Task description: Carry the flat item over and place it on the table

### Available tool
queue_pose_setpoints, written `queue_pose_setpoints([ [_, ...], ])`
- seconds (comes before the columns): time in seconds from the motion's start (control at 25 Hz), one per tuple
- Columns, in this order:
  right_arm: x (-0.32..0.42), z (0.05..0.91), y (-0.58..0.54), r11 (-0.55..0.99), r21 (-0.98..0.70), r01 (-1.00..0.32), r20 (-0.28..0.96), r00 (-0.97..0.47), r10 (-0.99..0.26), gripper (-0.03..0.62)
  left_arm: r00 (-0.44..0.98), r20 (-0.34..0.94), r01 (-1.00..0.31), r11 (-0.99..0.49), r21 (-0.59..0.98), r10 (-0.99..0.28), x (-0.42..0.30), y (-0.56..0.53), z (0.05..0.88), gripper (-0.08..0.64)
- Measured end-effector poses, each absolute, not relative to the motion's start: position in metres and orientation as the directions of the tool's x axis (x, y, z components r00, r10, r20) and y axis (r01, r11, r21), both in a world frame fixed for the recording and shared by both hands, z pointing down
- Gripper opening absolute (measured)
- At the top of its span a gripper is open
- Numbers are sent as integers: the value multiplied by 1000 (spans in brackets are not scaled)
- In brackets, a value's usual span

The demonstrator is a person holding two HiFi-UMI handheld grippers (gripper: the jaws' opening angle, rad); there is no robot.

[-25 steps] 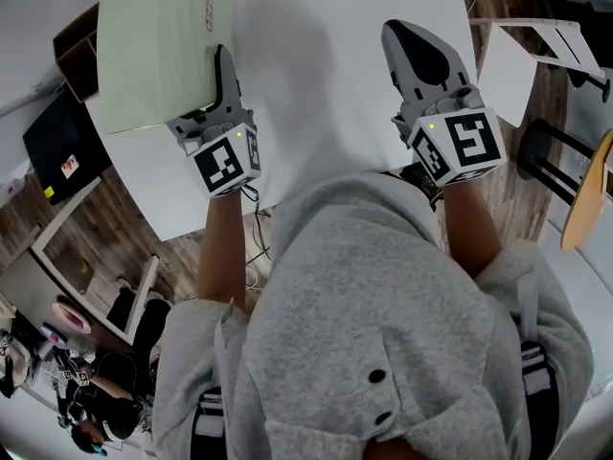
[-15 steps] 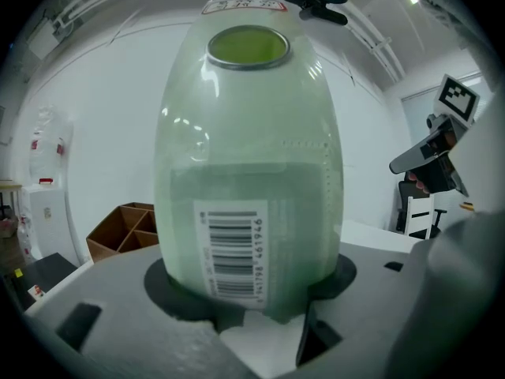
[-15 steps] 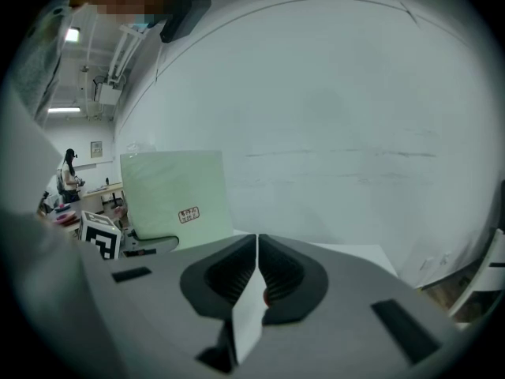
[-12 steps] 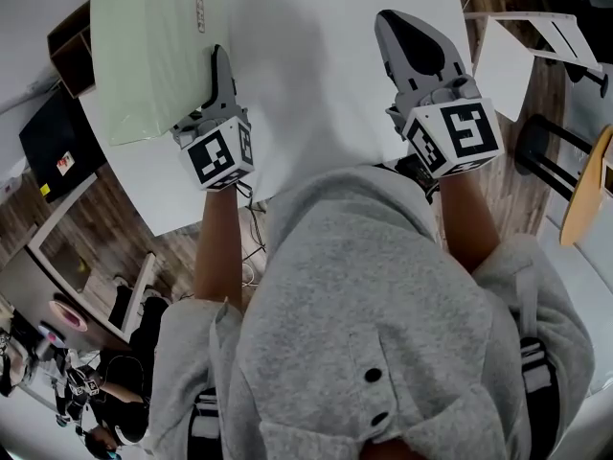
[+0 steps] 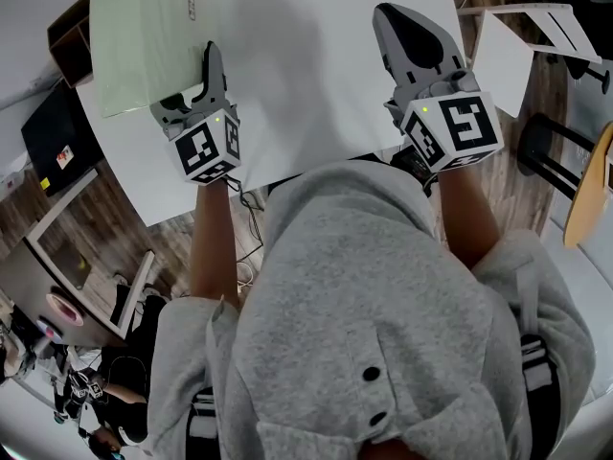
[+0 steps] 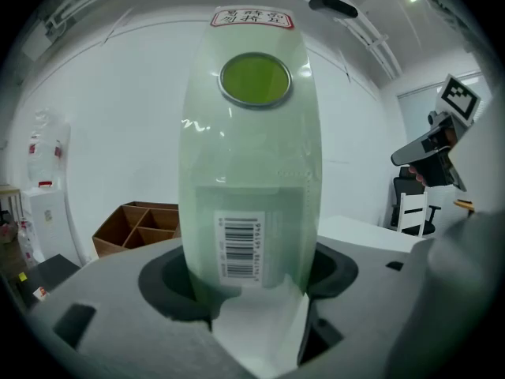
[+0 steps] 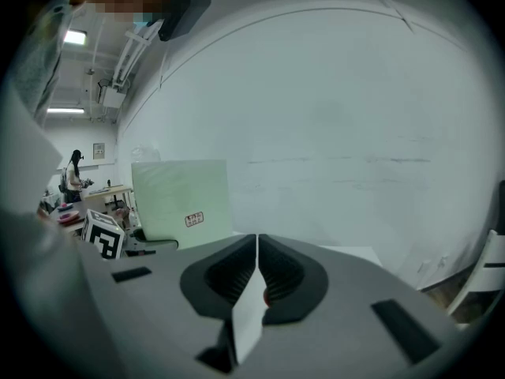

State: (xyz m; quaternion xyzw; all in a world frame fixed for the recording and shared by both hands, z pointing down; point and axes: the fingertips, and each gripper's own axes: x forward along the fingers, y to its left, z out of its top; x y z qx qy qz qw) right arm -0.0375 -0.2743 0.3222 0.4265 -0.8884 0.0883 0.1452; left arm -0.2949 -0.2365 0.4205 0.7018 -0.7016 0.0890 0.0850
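Pale green flat item (image 5: 144, 36) lies along the white table's (image 5: 316, 94) left edge, far end cut off. Left gripper's (image 5: 203, 73) 2 jaws are opening around its near-right corner. Right gripper (image 5: 397, 27): jaws pressed together, nothing in them.

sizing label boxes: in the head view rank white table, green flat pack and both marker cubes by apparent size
1. white table
2. green flat pack
3. right marker cube and left marker cube: about alike, not ranked

One green flat packet (image 5: 144, 41), one large white table (image 5: 306, 75), one wooden divided box (image 6: 134, 226)
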Motion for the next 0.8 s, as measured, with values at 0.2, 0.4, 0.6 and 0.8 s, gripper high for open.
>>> queue_pose_setpoints([
  [0.2, -20, 317, -263, 620, -37, -784, 313, -598, -738, 31, -24, 259, -1000, 26, 2, -966, -291, -221, 420, 310],
  [0.4, -4, 311, -249, 626, -44, -779, 289, -609, -739, 31, -38, 279, -996, 58, 64, -960, -286, -209, 416, 319],
  [0.6, 9, 306, -235, 635, -46, -771, 260, -623, -738, 31, -85, 285, -992, 107, 64, -955, -289, -192, 409, 319],
  [0.8, 30, 304, -223, 639, -61, -767, 239, -633, -737, 31, -123, 295, -991, 134, 18, -948, -282, -176, 405, 319],
])
